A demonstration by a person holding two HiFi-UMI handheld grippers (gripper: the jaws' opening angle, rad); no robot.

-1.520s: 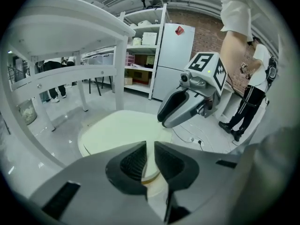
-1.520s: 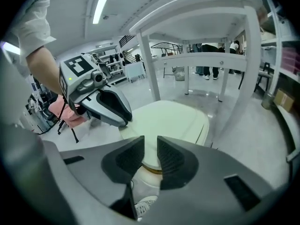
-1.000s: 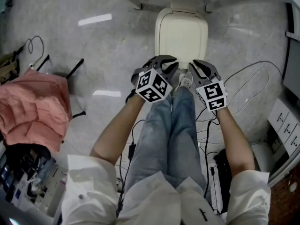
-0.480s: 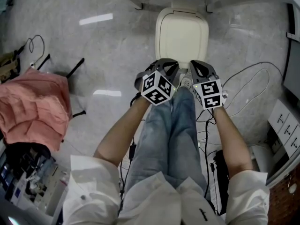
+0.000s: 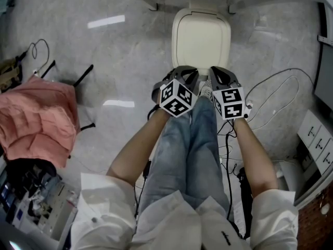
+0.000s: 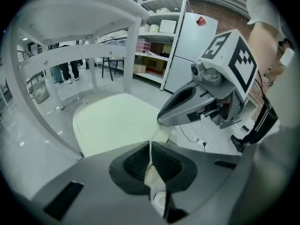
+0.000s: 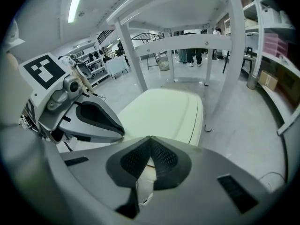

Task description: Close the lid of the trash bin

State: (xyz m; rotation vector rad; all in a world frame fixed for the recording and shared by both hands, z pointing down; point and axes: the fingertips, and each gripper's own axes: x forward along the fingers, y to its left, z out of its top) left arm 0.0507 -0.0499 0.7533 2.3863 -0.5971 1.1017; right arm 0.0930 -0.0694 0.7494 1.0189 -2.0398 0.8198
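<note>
Head view, read from nine o'clock across: a pink cloth (image 5: 36, 121) lay on the floor, well apart from the work; the left gripper (image 5: 190, 73) hung over the person's knees, its jaws pressed together after just closing, with nothing between them; at twelve o'clock from both grippers stood the trash bin (image 5: 202, 14), its cream lid (image 5: 201, 46) lying flat and, in my judgement, already down on the rim; the right gripper (image 5: 214, 73), just beside the left toward three o'clock, also had its jaws pressed together on nothing; loose cables (image 5: 270, 95) trailed at three o'clock

If the lid wanted a final seating, the sound way was probably to lay both closed tips on its near edge, one at each side, and press straight down evenly; a sideways shove risked skidding a light bin on the polished floor; otherwise the grippers only needed to draw clear

The bin's body sat hidden under the lid; the near seam between lid and rim was masked by the grippers in the head view and cut off behind the jaws in both gripper views; whether any catch had engaged could not be told
</note>
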